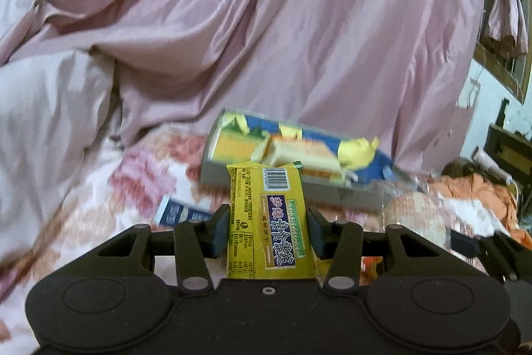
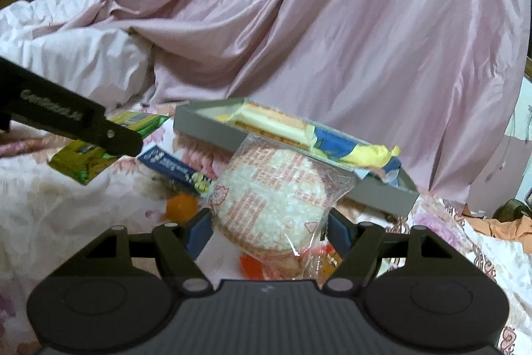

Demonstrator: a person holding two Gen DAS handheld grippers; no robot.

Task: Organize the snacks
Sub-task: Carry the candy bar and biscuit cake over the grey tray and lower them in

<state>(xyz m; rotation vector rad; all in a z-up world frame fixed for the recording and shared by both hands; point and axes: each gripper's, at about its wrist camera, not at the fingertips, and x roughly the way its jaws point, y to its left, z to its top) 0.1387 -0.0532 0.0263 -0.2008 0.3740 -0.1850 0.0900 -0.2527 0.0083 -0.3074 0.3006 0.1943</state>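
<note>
1. A yellow cracker pack (image 1: 269, 222) is held between the pads of the left gripper (image 1: 268, 230). It is squeezed from both sides, so it stands up straight and can be carried.
2. The left gripper is pointed a little downward, toward the bed. A grey tray (image 1: 292, 185) is seen just beyond its tips, with a long blue and yellow pack (image 1: 299, 148) already laid inside. The yellow pack is probably meant to go there too.
3. A small blue box (image 1: 179, 215) is left on the flowered bedcover (image 1: 99, 205), just to the left of the claw.
4. A round rice cake in clear wrap (image 2: 271, 205) is gripped across its wide middle by the right gripper (image 2: 269, 230). The jaws are kept apart by the cake itself.
5. The right gripper is tipped a little downward as well. The tray is seen just behind the cake.
6. Green packs (image 2: 86, 162) and an orange ball (image 2: 181, 205) are still lying to the left of the right claw.
</note>
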